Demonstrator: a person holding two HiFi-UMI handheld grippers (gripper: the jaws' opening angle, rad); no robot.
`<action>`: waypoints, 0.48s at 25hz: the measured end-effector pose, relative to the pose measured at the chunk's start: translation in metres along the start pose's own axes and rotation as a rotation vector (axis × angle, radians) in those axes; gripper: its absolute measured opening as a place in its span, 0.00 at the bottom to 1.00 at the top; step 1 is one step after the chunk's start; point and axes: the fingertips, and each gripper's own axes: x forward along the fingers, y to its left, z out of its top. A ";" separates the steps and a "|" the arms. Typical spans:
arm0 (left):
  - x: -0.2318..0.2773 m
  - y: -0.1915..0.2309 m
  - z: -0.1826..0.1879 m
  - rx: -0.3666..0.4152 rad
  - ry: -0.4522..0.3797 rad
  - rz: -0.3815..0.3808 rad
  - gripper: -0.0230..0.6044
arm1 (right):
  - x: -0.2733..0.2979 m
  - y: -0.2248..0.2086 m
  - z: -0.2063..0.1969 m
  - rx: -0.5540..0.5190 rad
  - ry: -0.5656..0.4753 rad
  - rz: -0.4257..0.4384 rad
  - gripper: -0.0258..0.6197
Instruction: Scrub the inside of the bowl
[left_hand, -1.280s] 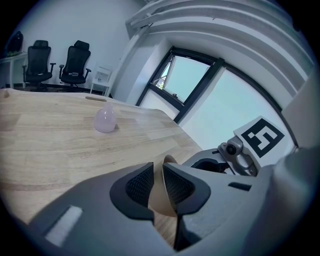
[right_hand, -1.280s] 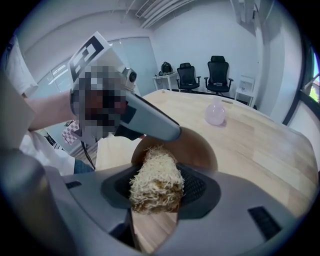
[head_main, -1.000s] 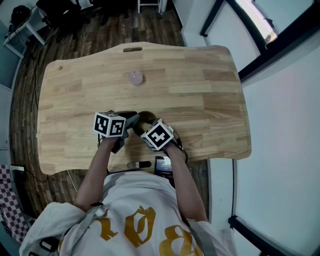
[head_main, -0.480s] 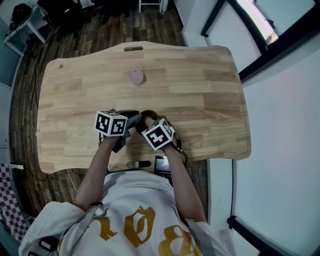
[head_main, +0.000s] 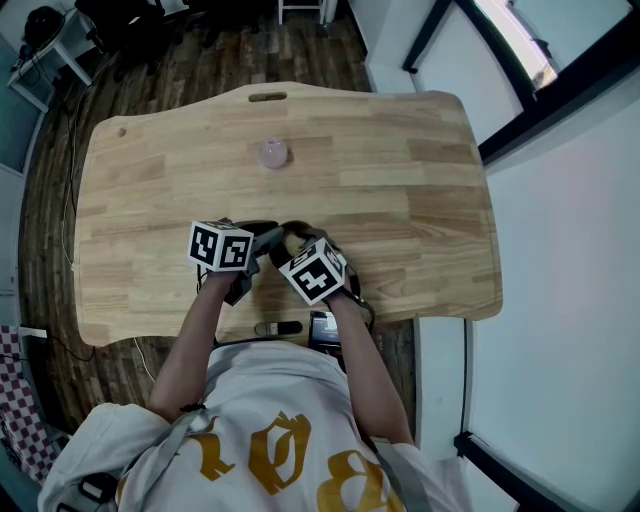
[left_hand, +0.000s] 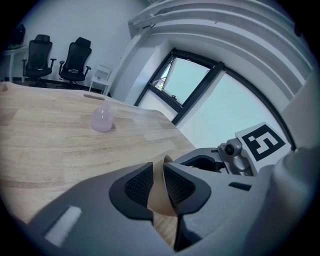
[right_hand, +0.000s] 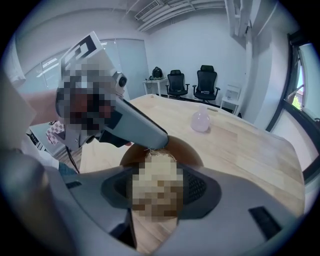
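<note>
A small brown bowl (head_main: 290, 233) stands on the wooden table (head_main: 400, 170) near its front edge, mostly hidden by the two grippers. My left gripper (head_main: 268, 241) is shut on the bowl's rim (left_hand: 161, 192), one jaw inside the wall and one outside. My right gripper (head_main: 300, 243) is shut on a pale fibrous scrubber (right_hand: 155, 170), which a mosaic patch partly hides. The scrubber sits at the near rim of the bowl (right_hand: 189, 149), over its inside. In the right gripper view the left gripper (right_hand: 155, 142) pinches the bowl's far rim.
A pale pink egg-shaped object (head_main: 272, 154) stands alone farther back on the table, also seen in the left gripper view (left_hand: 103, 119). Office chairs (right_hand: 197, 85) stand beyond the table's far end. A window wall runs along the right side.
The right gripper has shifted a little to the left over the bowl, covering more of it. The left gripper and the bowl have stayed in place.
</note>
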 end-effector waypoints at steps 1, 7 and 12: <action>0.000 0.000 0.001 0.001 -0.002 0.002 0.13 | 0.000 0.002 0.000 -0.002 -0.003 0.013 0.35; -0.001 0.004 0.001 0.000 -0.009 0.019 0.13 | -0.001 0.014 -0.002 -0.016 0.008 0.106 0.34; -0.002 0.006 0.000 -0.002 -0.011 0.019 0.13 | -0.002 0.015 -0.008 -0.007 0.072 0.113 0.34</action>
